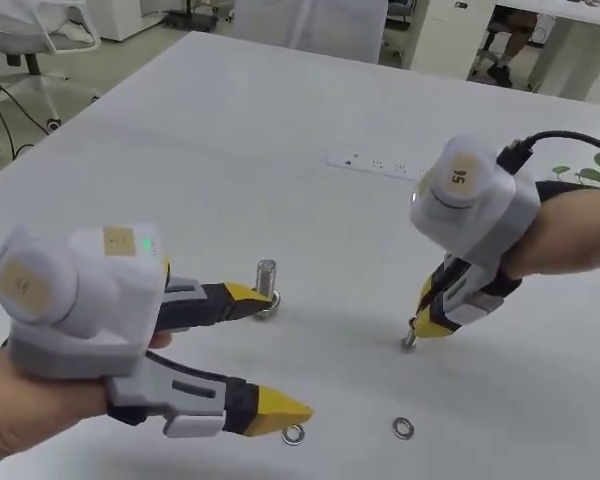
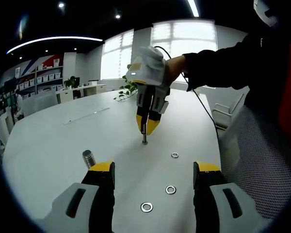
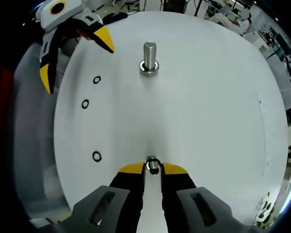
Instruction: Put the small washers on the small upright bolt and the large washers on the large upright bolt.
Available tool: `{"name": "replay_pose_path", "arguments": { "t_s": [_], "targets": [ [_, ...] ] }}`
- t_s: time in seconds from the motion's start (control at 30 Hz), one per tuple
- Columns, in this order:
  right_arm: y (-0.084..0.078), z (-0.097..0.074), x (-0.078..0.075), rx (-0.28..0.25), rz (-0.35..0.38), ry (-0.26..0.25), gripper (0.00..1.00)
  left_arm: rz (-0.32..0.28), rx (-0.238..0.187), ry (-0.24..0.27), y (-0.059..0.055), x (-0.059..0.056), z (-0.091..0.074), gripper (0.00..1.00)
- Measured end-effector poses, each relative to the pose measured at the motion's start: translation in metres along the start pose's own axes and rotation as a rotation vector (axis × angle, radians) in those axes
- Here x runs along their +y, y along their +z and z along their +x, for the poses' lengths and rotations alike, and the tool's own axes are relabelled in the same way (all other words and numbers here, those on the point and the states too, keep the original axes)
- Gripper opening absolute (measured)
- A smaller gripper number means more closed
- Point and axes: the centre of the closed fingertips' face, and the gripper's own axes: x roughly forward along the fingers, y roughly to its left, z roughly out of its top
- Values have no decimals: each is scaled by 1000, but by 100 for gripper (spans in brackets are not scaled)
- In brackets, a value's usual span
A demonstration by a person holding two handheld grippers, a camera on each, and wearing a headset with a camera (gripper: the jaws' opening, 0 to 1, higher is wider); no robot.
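Observation:
The large upright bolt (image 1: pixel 266 280) (image 2: pixel 88 158) (image 3: pixel 150 53) stands mid-table with a wider metal ring at its foot. My left gripper (image 1: pixel 265 352) (image 2: pixel 155 169) is open, its upper jaw just beside that bolt. The small upright bolt (image 1: pixel 408 341) (image 2: pixel 145 141) (image 3: pixel 153 165) stands to the right. My right gripper (image 1: pixel 427 322) (image 3: pixel 153 170) points down right over it, jaws nearly together on a small metal piece that looks like a small washer. Three loose washers (image 1: pixel 294 434) (image 1: pixel 403 428) (image 2: pixel 175 155) (image 2: pixel 170 189) (image 2: pixel 146 207) (image 3: pixel 96 80) (image 3: pixel 85 103) (image 3: pixel 96 156) lie flat near the front edge.
The white table (image 1: pixel 230 150) stretches far back, with a flat white strip (image 1: pixel 375 165) lying on it. Chairs and desks stand beyond it. The person's sleeve and body (image 2: pixel 262 97) sit at the right in the left gripper view.

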Motion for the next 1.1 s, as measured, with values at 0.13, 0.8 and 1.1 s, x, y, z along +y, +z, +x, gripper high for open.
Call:
{"name": "replay_pose_path", "arguments": {
  "t_s": [0.13, 0.8, 1.1],
  "targets": [
    [-3, 9, 1, -1, 3, 4, 13, -2, 5, 1, -2, -1, 0, 65],
    [-3, 24, 4, 6, -2, 20, 14, -9, 13, 2, -6, -1, -2, 65],
    [-2, 24, 4, 1, 5, 20, 16, -9, 14, 3, -6, 0, -2, 65]
  ]
}}
